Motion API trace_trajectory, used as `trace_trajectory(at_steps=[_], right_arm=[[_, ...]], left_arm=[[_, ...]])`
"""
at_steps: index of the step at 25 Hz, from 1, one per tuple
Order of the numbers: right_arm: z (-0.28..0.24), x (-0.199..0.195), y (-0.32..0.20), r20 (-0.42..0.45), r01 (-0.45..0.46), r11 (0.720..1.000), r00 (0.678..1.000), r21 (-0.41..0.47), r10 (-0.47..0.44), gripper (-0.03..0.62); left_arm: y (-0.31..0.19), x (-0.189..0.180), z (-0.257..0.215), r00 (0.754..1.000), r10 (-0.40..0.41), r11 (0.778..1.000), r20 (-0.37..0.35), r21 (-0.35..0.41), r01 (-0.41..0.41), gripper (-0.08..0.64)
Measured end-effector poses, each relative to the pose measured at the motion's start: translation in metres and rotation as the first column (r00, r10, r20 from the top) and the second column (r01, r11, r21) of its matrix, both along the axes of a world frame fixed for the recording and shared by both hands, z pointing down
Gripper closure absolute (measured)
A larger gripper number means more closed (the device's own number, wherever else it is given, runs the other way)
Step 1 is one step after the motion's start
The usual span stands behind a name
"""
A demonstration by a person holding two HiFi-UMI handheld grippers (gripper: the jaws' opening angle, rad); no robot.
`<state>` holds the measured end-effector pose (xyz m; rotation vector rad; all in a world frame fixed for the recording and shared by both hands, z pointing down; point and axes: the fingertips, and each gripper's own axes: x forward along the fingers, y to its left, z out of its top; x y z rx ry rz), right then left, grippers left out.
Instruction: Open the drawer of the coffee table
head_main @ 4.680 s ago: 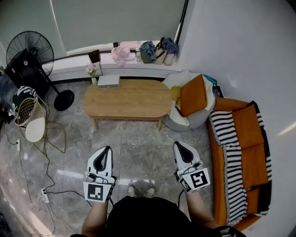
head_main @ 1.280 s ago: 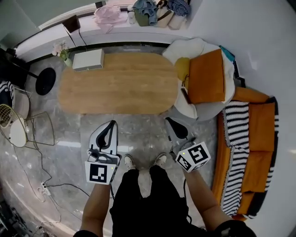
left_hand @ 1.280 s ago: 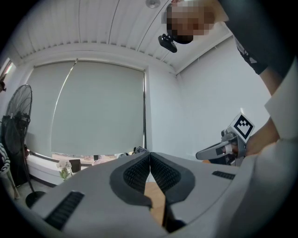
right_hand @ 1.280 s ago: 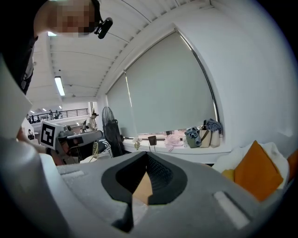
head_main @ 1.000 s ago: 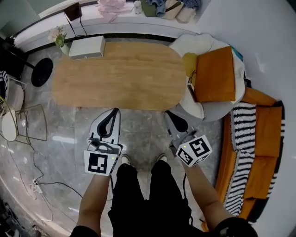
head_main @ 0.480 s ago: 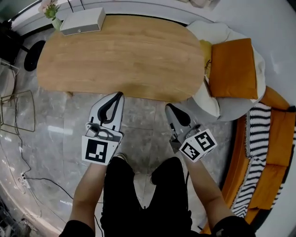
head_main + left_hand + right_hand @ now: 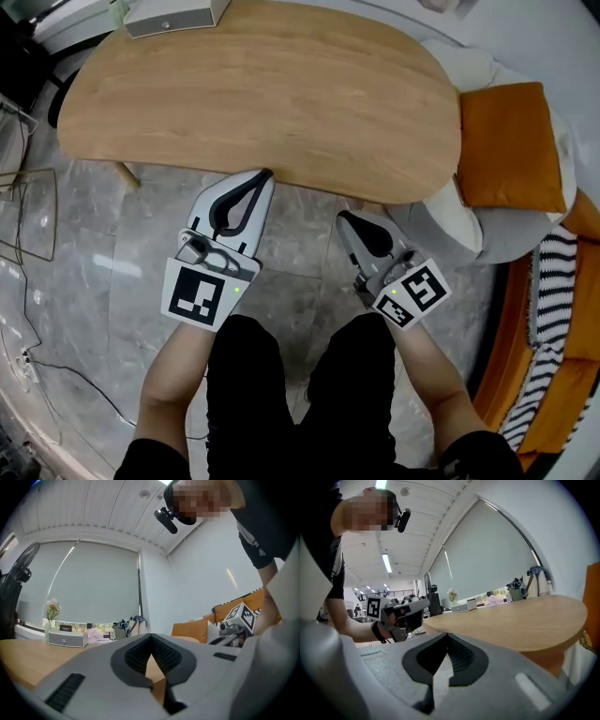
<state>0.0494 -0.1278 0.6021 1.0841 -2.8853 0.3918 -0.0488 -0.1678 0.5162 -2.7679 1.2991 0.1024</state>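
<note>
Left gripper (image 7: 266, 174): jaws together, empty, tips at the table's (image 7: 262, 94) near edge. Right gripper (image 7: 345, 218): jaws together, empty, just short of that edge. Both held low and level, likely to reach the drawer, which is unseen and probably sits beneath that edge.

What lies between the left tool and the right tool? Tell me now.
Only bare grey stone floor, seen in the head view, separates the left tool from the right tool. Both are shut.
</note>
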Motion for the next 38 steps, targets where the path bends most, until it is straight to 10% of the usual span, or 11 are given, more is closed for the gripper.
trace_trajectory(at_steps=[14, 29, 38], right_arm=[[0.062, 0.034, -0.006, 0.145, -0.086, 0.996, 0.986, -0.002, 0.085, 0.589], [0.106, -0.003, -0.019, 0.168, 0.073, 0.997, 0.983, 0.037, -0.079, 0.589], [0.128, -0.011, -0.040, 0.268, 0.099, 0.995, 0.959, -0.012, -0.092, 0.460]], left_arm=[[0.024, 0.006, 0.066, 0.998, -0.004, 0.999, 0.069, 0.048, 0.000, 0.554], [0.024, 0.004, 0.102, 0.996, -0.014, 0.999, 0.094, 0.045, 0.010, 0.554], [0.017, 0.001, 0.122, 0.992, 0.017, 0.999, 0.122, 0.028, -0.020, 0.554]])
